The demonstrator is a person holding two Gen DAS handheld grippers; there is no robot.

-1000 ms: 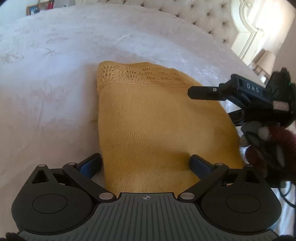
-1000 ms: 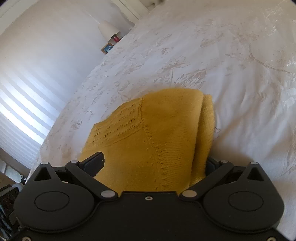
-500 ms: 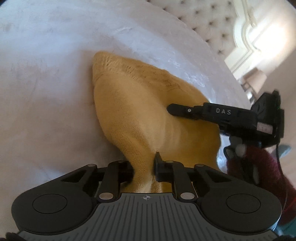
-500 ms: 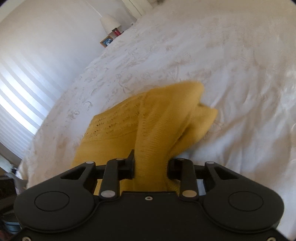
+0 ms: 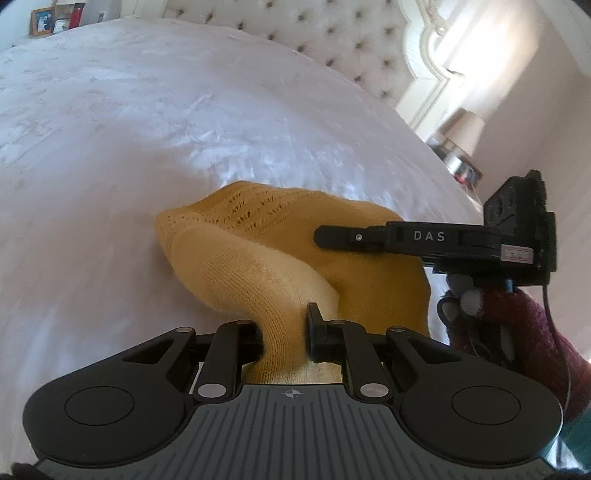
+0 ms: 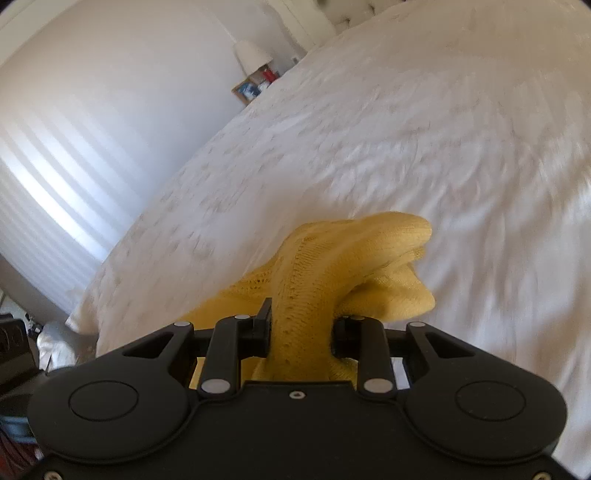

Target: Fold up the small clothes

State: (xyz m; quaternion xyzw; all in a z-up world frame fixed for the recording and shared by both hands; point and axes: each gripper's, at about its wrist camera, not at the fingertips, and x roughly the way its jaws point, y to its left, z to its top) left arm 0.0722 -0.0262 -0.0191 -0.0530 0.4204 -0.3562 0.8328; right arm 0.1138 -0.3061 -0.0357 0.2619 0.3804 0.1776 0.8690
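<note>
The left tongs point(image 5: 284, 332) are clamped on a bunched fold of the yellow knit garment point(image 5: 258, 266), which rises from between the pads and spreads toward twelve o'clock in the left wrist view, its openwork band lying along the far edge. The right tongs point(image 6: 301, 328) are likewise pinched on a thick roll of the same garment point(image 6: 332, 258), the cloth filling the gap between the pads and curling away toward one o'clock. In the left wrist view the right tongs' black finger point(image 5: 354, 238), marked with letters, comes in from three o'clock and lies against the yellow cloth, with a gloved hand point(image 5: 476, 314) in a dark red sleeve point(image 5: 535, 332) behind it. The garment is gathered up at the near edge while its far part lies over the white bedspread point(image 5: 166, 110). A tufted headboard point(image 5: 314, 33) stands at twelve o'clock and a lamp point(image 5: 467, 129) at two o'clock.
</note>
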